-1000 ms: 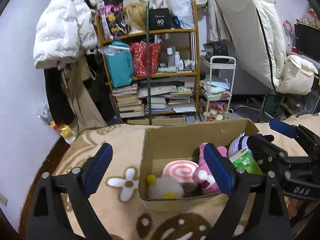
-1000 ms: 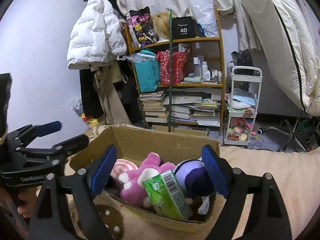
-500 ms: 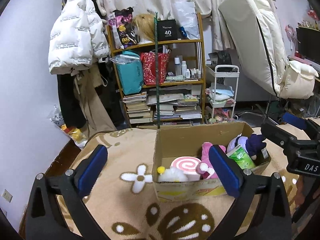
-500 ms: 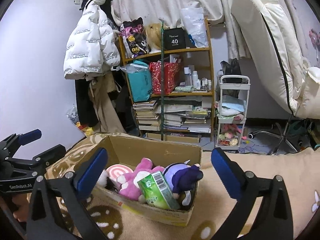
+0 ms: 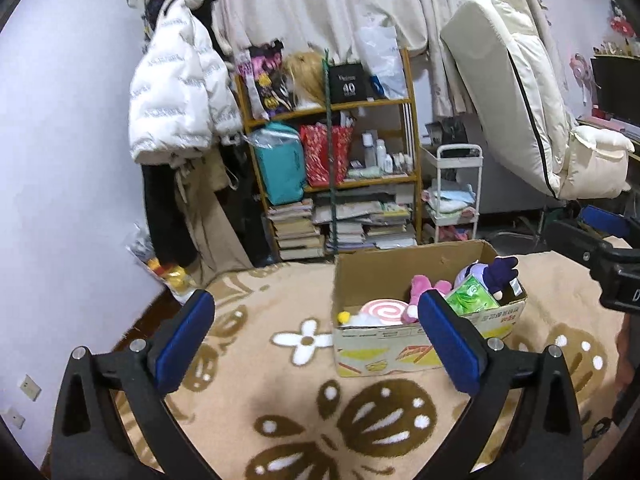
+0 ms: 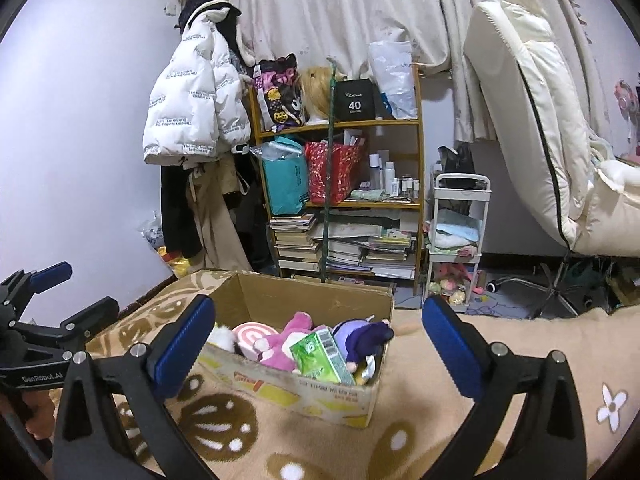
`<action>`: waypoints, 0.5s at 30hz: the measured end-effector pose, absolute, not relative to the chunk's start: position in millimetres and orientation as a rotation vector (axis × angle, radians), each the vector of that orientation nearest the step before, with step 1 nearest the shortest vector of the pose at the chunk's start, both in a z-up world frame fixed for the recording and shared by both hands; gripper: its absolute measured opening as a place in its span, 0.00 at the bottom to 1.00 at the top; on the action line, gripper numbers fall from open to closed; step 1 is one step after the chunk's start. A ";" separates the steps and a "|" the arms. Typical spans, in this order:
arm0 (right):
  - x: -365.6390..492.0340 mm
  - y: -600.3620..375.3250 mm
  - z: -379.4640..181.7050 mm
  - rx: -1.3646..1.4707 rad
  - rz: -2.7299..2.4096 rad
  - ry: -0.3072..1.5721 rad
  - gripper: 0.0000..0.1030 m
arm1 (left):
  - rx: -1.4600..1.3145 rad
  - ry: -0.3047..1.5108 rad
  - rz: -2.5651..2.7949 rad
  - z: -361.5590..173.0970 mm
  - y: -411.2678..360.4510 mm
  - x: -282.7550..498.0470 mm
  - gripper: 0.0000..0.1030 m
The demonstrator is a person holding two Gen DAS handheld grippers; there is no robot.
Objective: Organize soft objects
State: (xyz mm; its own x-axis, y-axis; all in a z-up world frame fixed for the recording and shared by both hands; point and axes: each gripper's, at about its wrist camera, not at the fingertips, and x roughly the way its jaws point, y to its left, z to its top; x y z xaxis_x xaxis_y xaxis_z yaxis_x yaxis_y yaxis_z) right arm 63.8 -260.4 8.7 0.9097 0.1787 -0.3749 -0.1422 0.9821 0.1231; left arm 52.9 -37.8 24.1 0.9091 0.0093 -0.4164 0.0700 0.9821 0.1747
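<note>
Left to right: our left gripper (image 5: 316,332) hangs with jaws apart and empty above the flowered blanket (image 5: 248,396). Next, the cardboard box (image 5: 400,344) sits on that blanket, holding a pink swirl cushion (image 5: 382,311), a pink plush (image 6: 290,338), a green tissue pack (image 6: 322,356) and a purple plush (image 6: 362,336). Our right gripper (image 6: 318,344) is likewise spread and empty. We judge the tissue pack and purple plush, heaped at the rim, could spill if a jaw nudges the light box.

Both wrist cameras look forward and slightly down, from well back; they share the cardboard box (image 5: 424,344) (image 6: 304,380) ahead and the bookshelf (image 5: 332,176) (image 6: 340,196) beyond.
</note>
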 end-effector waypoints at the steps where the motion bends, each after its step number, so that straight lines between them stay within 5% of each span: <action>1: 57.4 -261.1 9.7 0.105 0.168 0.392 1.00 | 0.187 0.419 -0.026 26.0 -37.0 47.2 0.98; 15: 8.7 -269.7 18.5 0.105 0.145 0.375 1.00 | 0.151 0.376 0.021 30.7 -21.1 1.9 0.98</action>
